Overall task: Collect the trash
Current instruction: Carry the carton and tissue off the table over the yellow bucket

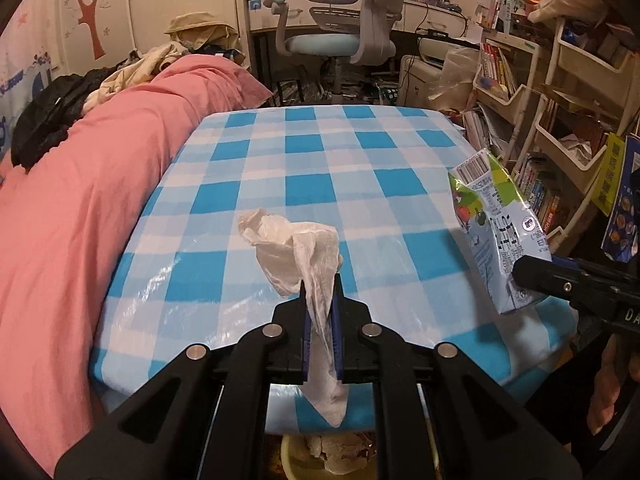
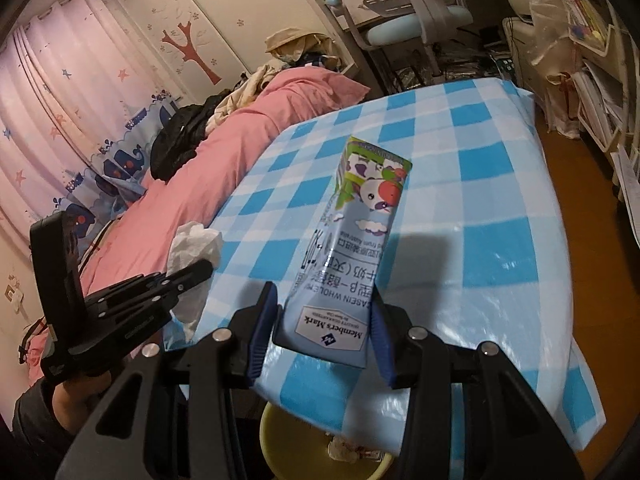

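With the left hand-held gripper pinching a limp tissue and the right hand-held gripper clamping a milk carton, either could miss the yellow bin half-hidden under the tabletop.

Both wrist views sit low at the near edge of the checked table, close above it, facing along their fingers toward the desk chair. Each catches the other gripper at its side (left gripper, right gripper), and both share the pink bed.

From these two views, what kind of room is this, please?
Most likely a child's bedroom: a bed with a pink duvet, a desk chair, and a tree decal on the wall.
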A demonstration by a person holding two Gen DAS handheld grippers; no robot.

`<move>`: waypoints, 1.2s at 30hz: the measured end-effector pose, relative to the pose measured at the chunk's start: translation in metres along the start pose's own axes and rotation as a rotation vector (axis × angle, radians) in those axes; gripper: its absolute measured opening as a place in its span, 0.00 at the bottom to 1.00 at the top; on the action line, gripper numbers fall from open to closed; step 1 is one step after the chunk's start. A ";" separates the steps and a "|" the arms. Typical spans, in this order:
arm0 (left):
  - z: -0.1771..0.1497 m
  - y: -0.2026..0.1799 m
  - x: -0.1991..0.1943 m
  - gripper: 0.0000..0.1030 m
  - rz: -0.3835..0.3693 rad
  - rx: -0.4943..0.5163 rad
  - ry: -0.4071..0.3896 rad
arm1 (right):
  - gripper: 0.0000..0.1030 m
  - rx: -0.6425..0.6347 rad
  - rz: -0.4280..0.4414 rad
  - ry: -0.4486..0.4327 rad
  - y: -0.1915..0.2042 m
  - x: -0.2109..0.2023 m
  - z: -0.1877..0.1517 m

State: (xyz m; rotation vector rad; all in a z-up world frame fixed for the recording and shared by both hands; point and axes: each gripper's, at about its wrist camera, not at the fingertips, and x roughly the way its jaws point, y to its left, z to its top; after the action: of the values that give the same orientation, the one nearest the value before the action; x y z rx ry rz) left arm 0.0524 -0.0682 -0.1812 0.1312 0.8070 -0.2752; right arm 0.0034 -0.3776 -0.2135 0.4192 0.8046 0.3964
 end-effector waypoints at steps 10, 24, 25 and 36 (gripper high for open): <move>-0.016 -0.008 -0.015 0.08 0.008 -0.002 -0.010 | 0.42 -0.012 0.007 0.016 0.004 -0.008 -0.022; -0.034 -0.014 -0.028 0.08 0.001 -0.007 -0.007 | 0.42 -0.095 0.034 0.062 0.027 -0.009 -0.046; -0.035 -0.014 -0.029 0.08 0.002 -0.009 -0.008 | 0.42 -0.100 0.036 0.063 0.029 -0.009 -0.048; -0.042 -0.013 -0.038 0.08 0.023 -0.008 -0.017 | 0.42 -0.116 0.057 0.087 0.037 -0.011 -0.059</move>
State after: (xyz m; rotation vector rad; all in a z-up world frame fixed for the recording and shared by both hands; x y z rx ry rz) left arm -0.0055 -0.0636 -0.1822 0.1301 0.7896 -0.2514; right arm -0.0548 -0.3399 -0.2251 0.3188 0.8510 0.5145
